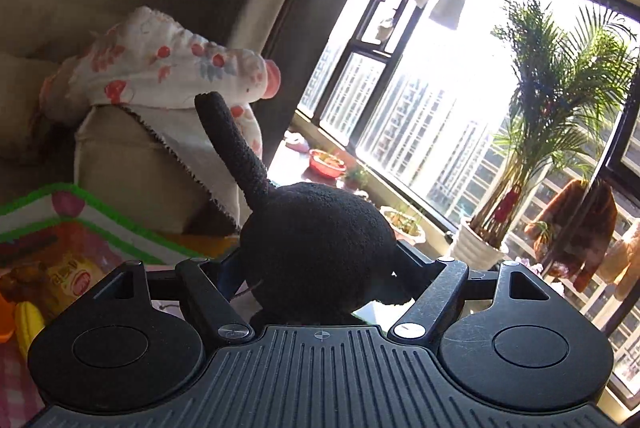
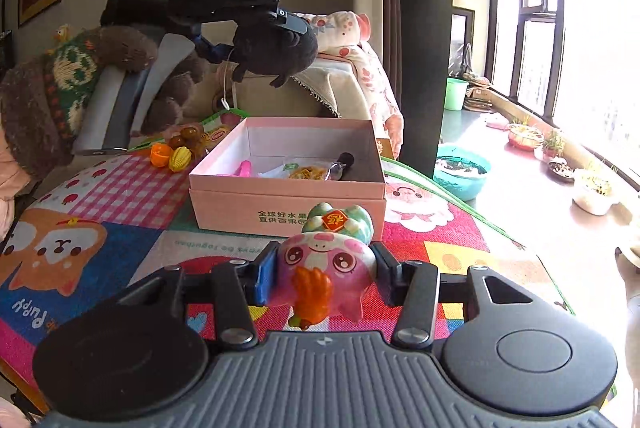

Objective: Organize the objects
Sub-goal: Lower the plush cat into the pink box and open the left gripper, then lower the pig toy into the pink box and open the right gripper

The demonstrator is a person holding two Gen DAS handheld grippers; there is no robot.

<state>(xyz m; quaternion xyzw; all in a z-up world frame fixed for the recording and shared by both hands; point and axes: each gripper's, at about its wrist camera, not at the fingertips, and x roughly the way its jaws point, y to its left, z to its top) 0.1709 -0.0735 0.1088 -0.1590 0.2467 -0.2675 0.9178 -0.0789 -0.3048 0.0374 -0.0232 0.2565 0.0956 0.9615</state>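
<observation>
The pink cardboard box (image 2: 288, 184) lies just ahead of the right tool (image 2: 324, 274), its lid off, with square walls and a white lining. Inside it are a pink plastic piece (image 2: 245, 169), a crinkled clear packet of yellow snacks (image 2: 308, 172) and a small dark stick-like item (image 2: 343, 162).

The right tool is clenched on a glossy, rounded pink figurine (image 2: 326, 268) with big cartoon eyes, a teal cap and an orange hand-shaped part at its front; it sits between the fingers (image 2: 264, 278), low over the woven patchwork play mat (image 2: 120, 248).

The left tool (image 2: 280, 28) is up and to the left of the right one, beyond the box and higher than it. It grips a fuzzy black plush toy (image 1: 316, 248), round-bodied with a long, thin tail (image 1: 228, 140) sticking up.

Left of the box on the mat lie small orange and yellow plastic toy fruits (image 2: 172, 156). Behind the left tool stands a beige sofa arm (image 1: 132, 168) draped with a floral cloth (image 1: 168, 68).
</observation>
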